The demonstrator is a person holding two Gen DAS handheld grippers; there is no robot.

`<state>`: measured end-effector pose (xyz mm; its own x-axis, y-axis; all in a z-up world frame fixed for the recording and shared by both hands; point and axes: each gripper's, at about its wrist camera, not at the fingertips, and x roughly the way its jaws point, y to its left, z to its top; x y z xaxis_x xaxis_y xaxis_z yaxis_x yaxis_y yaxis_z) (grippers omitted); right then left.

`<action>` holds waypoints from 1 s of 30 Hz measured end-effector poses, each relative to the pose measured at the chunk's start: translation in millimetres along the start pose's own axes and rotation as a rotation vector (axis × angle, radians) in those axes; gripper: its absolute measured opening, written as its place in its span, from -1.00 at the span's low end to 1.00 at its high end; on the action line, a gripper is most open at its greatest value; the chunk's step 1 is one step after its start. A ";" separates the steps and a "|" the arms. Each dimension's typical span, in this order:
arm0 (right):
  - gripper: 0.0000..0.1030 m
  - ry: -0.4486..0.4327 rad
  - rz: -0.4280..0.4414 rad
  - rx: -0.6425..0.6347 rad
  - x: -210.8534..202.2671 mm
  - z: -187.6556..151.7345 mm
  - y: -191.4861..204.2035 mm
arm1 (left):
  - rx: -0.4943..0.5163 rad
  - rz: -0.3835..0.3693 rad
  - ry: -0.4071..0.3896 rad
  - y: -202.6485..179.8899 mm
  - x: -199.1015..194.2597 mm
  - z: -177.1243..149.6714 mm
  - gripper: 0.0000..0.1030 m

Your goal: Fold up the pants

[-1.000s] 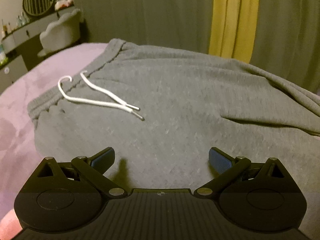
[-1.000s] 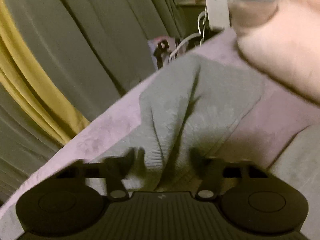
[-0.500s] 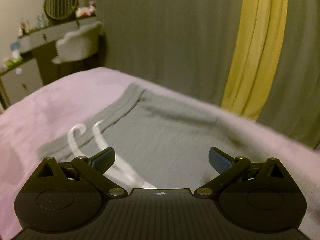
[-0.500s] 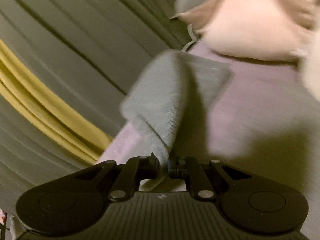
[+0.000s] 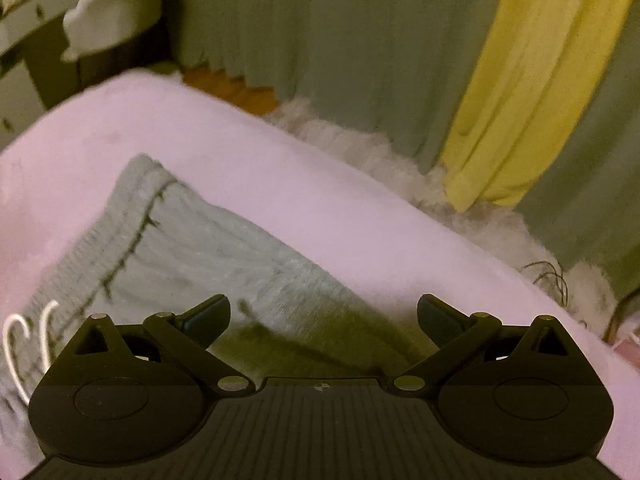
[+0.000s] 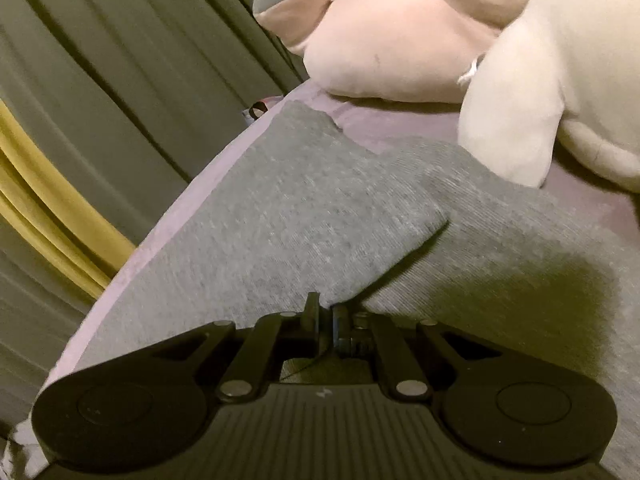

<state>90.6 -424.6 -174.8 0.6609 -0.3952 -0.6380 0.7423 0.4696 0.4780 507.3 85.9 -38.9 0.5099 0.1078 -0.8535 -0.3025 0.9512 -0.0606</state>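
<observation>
The grey sweatpants [image 5: 192, 248] lie on a lilac bed [image 5: 312, 184]. In the left wrist view I see their ribbed waistband and a white drawstring [image 5: 24, 344] at the lower left. My left gripper [image 5: 322, 316] is open and empty above the waist corner. In the right wrist view the pants [image 6: 280, 216] lie with one leg folded over the other. My right gripper [image 6: 326, 316] is shut on the folded edge of the upper layer.
Green and yellow curtains [image 5: 520, 80] hang beyond the bed's far edge, with a fluffy white rug [image 5: 400, 152] on the floor. A white chair [image 5: 108, 12] stands at the upper left. Pink and cream plush toys [image 6: 460, 40] lie on the bed right behind the pants.
My left gripper has swung away from the middle of the pants toward the waist corner and bed edge, staying open. My right gripper closed on the leg edge and carried it over the other leg.
</observation>
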 end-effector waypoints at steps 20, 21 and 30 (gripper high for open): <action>-0.91 -0.060 0.125 0.126 -5.6 -6.6 -22.7 | -0.169 -0.116 0.121 63.1 5.6 -1.0 -0.74; -0.92 -0.057 0.136 0.140 -5.8 -6.1 -25.2 | -0.178 -0.130 0.113 69.5 -1.2 -2.7 -0.75; -0.91 -0.039 0.264 0.178 -66.9 22.6 -18.5 | -0.155 -0.314 0.021 148.5 -112.4 -32.0 -0.76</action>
<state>35.1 -424.7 -127.3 0.8346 -0.3091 -0.4560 0.5498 0.4160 0.7243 379.3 205.7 31.5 0.5811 -0.1908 -0.7912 -0.2530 0.8816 -0.3985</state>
